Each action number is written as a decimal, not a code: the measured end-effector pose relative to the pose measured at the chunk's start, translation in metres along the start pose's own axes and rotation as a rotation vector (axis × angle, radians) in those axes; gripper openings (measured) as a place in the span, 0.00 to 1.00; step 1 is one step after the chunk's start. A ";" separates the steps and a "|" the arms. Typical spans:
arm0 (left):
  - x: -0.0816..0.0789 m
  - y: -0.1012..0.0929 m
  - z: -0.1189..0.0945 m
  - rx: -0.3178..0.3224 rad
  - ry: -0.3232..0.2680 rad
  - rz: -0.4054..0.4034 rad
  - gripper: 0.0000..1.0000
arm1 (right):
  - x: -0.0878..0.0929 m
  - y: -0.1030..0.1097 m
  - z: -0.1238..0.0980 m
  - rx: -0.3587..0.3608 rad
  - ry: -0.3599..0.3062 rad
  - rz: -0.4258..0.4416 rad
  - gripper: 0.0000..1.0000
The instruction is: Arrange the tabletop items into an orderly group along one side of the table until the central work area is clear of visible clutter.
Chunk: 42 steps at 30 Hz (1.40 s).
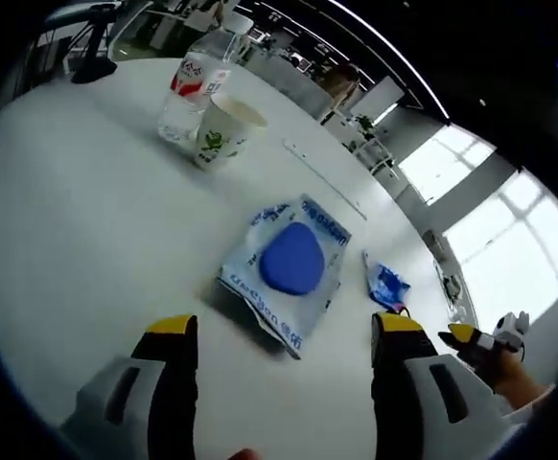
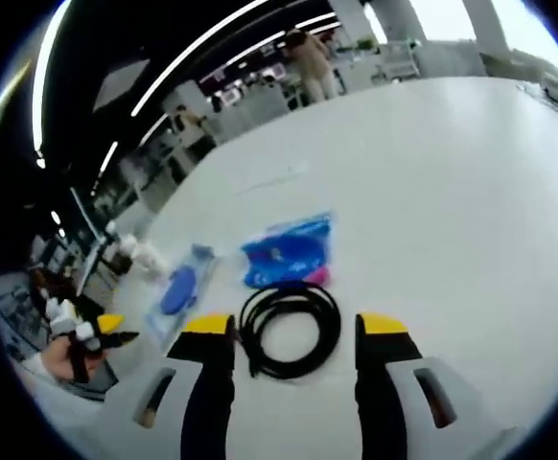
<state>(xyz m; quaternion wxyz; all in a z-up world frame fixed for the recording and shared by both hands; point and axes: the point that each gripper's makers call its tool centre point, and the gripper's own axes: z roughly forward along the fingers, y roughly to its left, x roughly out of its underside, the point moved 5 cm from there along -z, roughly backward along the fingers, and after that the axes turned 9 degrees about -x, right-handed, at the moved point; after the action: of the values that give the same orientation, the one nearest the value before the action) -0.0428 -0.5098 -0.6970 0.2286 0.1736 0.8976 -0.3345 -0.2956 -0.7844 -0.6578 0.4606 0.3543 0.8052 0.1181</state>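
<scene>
Left gripper [image 1: 284, 335]: jaws spread wide, yellow-tipped, nothing between them, hovering over the white table [image 1: 78, 220]. Just ahead of the tips lies a clear pouch [image 1: 289, 273] with blue print, a blue oval pad [image 1: 291, 259] inside it; it sits flat, slightly askew. To the right of the pouch, apart from it, a small crumpled blue wrapper [image 1: 387, 286]. Farther out, a paper cup [image 1: 221, 131] with green print stands upright, touching or just beside a clear water bottle [image 1: 191, 91] with a red-and-white label. The other gripper's yellow tip [image 1: 463, 335] enters at the right edge, held by a hand [image 1: 509, 369].

Right gripper [image 2: 293, 331]: jaws also wide apart, holding nothing. A coiled black cable [image 2: 290, 329] lies on the table [image 2: 452, 192] between and just beyond the tips; whether the jaws touch it cannot be told. Just past the coil, touching it or nearly so, a blue packet [image 2: 287, 251] with a pink edge. Left of that, the pouch with the blue pad [image 2: 178, 290]. At the far left, the other gripper [image 2: 116, 331] in a gloved hand [image 2: 63, 350]. Desks and people stand in the background, too blurred to detail.
</scene>
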 end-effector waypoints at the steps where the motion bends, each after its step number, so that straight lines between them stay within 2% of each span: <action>1: 0.000 0.000 0.000 -0.001 0.001 -0.001 0.74 | -0.002 0.001 0.003 -0.004 0.003 -0.005 0.48; 20: 0.003 0.001 0.009 0.001 0.013 -0.025 0.71 | -0.027 0.023 0.040 -0.076 0.079 -0.141 0.47; 26: 0.005 0.002 0.013 -0.005 0.013 -0.034 0.66 | -0.040 0.039 0.060 -0.131 0.168 -0.318 0.47; 30: 0.008 0.000 0.018 -0.007 0.029 -0.060 0.61 | -0.053 0.054 0.077 -0.170 0.192 -0.415 0.44; 33: 0.012 0.000 0.021 -0.022 0.042 -0.065 0.58 | -0.065 0.072 0.098 -0.225 0.199 -0.512 0.42; 35: 0.014 0.002 0.022 -0.041 0.036 -0.076 0.53 | -0.069 0.084 0.112 -0.264 0.222 -0.561 0.41; 38: 0.018 0.003 0.020 -0.052 0.039 -0.093 0.47 | -0.072 0.094 0.129 -0.286 0.252 -0.644 0.39; 42: 0.022 0.002 0.019 -0.065 0.041 -0.087 0.43 | -0.066 0.108 0.156 -0.344 0.320 -0.746 0.35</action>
<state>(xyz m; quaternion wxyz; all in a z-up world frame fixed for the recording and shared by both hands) -0.0551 -0.5179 -0.7225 0.2008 0.1337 0.9192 -0.3111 -0.0956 -0.7725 -0.6440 0.3936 -0.0653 0.9078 0.1292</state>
